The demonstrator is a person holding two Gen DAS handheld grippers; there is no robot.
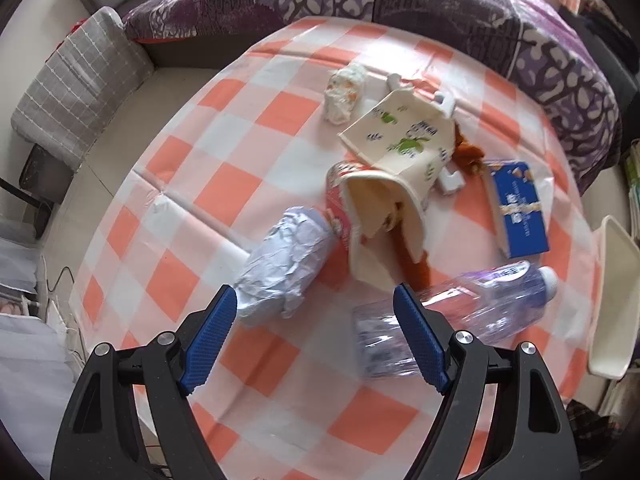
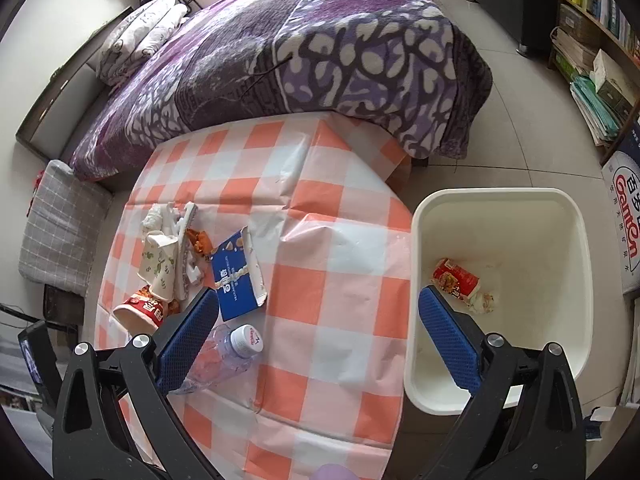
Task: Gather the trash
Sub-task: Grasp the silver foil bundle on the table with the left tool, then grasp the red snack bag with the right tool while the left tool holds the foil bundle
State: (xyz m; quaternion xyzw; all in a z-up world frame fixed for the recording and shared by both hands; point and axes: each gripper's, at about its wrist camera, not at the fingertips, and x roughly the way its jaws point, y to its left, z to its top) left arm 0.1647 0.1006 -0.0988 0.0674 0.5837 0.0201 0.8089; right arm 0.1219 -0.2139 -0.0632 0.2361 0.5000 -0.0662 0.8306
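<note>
With both sets of fingers wide and empty, my left gripper (image 1: 314, 294) should straddle the crumpled foil wad (image 1: 282, 266) near the surface's (image 1: 180, 184) left edge squarely before closing.

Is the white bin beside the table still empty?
No, the bin already holds a red cup and a crumpled tissue at its bottom.

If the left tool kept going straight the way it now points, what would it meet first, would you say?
Probably the checked tablecloth, bare between the open left tool. The crumpled foil wad and the plastic bottle lie just to either side, so depth leaves some doubt.
</note>
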